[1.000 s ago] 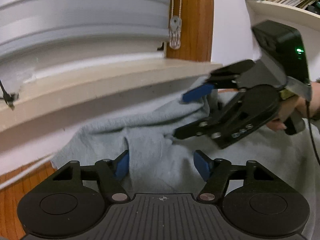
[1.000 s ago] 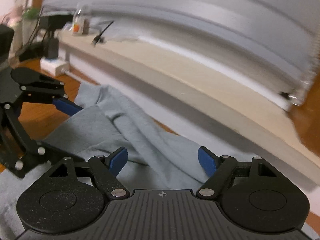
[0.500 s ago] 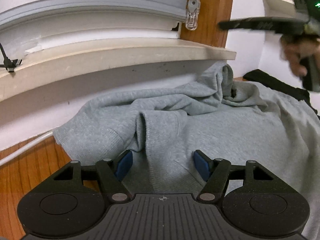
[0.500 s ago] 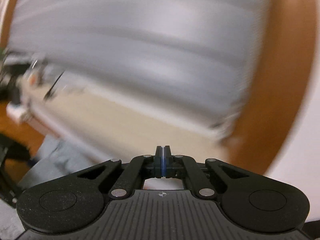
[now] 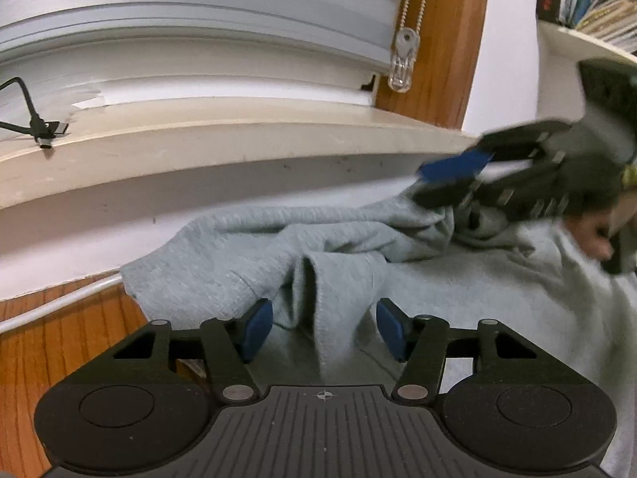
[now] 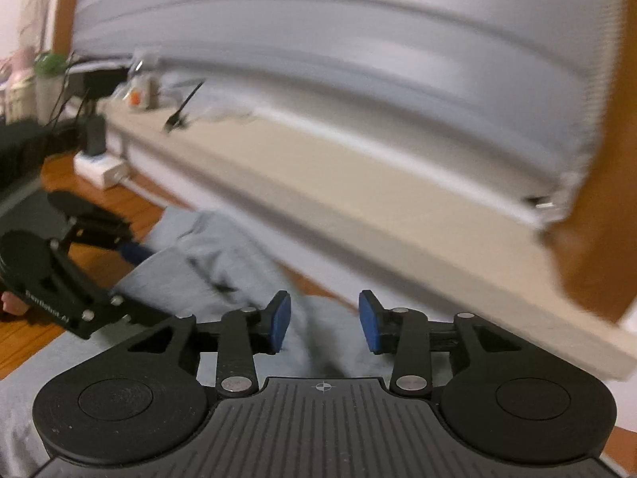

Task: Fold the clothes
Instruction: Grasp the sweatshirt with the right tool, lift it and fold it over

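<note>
I am holding my left tongs (image 5: 324,328) spread over a raised ridge of the grey sweater (image 5: 458,298), their pads narrowing in a little but not pressing on the cloth. My right tongs (image 6: 323,324) are half spread after just opening from shut, with grey cloth lying below the gap and nothing pinched. The sweater is lying rumpled on the wooden floor (image 5: 59,338), bunched against the wall under the window ledge (image 5: 239,135).

I am risking a bad fold here: if my left tongs close on this ridge they may be catching several layers at once and dragging the whole body along. My right tongs are working tight under the ledge and could be knocking it, or pinching only a loose fold.

Both views are blurring with motion. I cannot be making out where the sleeves, hem or collar lie, nor whether the right tongs are touching the cloth. The sweater's far side is running out of frame.
</note>
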`<state>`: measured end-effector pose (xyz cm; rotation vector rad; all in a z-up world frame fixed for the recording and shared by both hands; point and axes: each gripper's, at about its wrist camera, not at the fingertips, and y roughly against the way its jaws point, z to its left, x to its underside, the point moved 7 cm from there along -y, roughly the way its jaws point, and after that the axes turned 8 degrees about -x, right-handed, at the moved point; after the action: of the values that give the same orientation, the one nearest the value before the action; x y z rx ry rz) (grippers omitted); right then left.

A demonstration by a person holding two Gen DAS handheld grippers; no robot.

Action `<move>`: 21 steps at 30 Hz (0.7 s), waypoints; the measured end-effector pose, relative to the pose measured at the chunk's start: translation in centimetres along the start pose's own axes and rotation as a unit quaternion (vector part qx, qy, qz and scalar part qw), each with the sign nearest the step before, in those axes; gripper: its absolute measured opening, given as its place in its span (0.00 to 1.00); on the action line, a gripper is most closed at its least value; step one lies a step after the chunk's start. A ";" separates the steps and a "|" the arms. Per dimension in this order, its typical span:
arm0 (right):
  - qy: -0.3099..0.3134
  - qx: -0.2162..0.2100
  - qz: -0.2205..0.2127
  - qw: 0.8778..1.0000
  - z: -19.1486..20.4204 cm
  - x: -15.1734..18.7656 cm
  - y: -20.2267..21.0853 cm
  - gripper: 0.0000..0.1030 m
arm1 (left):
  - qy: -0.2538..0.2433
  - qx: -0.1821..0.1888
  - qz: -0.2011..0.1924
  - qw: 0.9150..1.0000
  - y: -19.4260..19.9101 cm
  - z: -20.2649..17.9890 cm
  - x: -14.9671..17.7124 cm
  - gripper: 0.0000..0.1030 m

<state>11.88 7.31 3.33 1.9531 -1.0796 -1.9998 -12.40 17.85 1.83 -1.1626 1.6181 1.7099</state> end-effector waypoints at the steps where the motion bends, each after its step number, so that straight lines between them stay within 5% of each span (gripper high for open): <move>1: 0.002 -0.005 0.010 1.000 0.5 0.1 -1.0 0.39 | 0.000 0.000 -0.002 1.000 0.0 0.0 0.0 0.57; 8: -0.014 0.001 0.041 0.999 1.2 0.4 -5.5 0.39 | -0.018 0.008 0.003 1.000 -0.3 -0.8 0.2 0.57; 10: -0.036 -0.007 0.024 0.999 0.9 0.1 -5.1 0.16 | -0.025 0.005 0.008 1.000 -0.4 -1.1 0.3 0.57; 12: -0.036 -0.002 0.006 0.999 0.6 -0.2 -4.2 0.06 | -0.026 0.004 0.010 1.000 -0.5 -1.1 0.4 0.57; 21: -0.044 0.072 -0.113 0.990 -5.0 -4.2 6.1 0.06 | -0.013 0.001 0.013 1.000 -0.8 -0.6 0.5 0.57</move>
<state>14.76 3.29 10.72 2.1664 -1.0943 -2.1975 -11.80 17.34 1.05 -1.1189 1.6256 1.7309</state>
